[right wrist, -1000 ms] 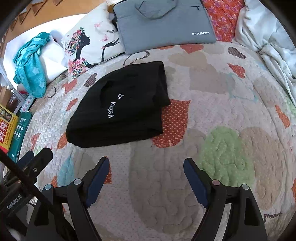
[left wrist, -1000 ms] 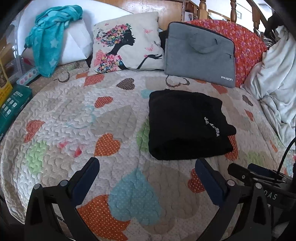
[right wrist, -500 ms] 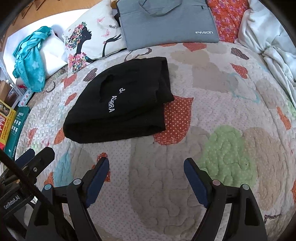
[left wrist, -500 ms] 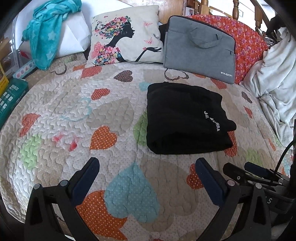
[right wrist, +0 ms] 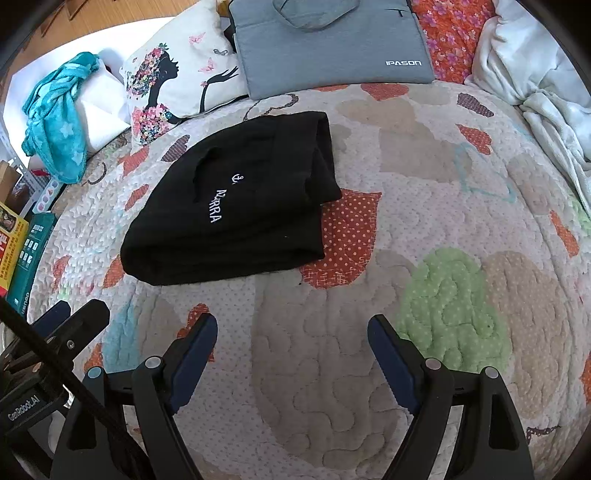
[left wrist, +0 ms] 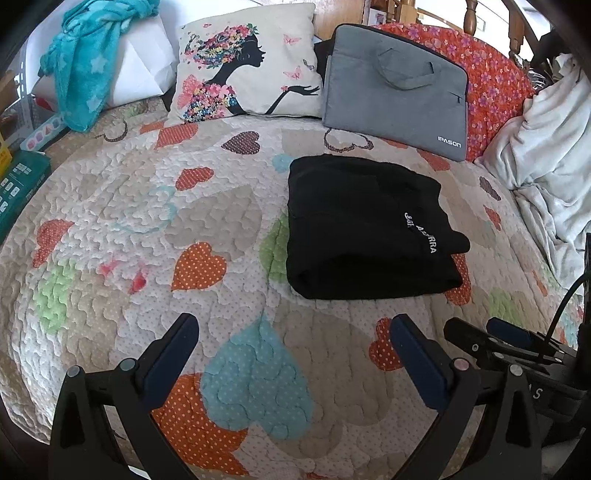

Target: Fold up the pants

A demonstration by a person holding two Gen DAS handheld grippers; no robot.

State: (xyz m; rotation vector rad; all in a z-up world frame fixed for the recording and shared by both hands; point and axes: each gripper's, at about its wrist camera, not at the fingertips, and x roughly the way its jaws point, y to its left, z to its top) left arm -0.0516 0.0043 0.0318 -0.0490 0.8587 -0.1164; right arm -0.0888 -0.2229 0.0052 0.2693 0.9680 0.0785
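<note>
Seemingly the pants [left wrist: 365, 229] already lie folded on the bed [left wrist: 147, 221]. My left gripper [left wrist: 293, 332] and right gripper [right wrist: 291, 332] gape wide, empty. Next I'd judge only tidying remains.

- I see a bed under a heart-patterned quilt [left wrist: 207, 229] in daylight.
- At its head: a cushion [left wrist: 247, 70] with a woman's silhouette, a grey laptop bag [left wrist: 395, 96] leaning on a red floral pillow [left wrist: 495, 85].
- A teal towel [left wrist: 85, 70] lies over a white pillow [left wrist: 140, 70].
- A white blanket [left wrist: 554, 147] is bunched along one edge.
- Wooden bedposts [left wrist: 472, 14] stand behind; boxes [right wrist: 22, 251] line the other side.
</note>
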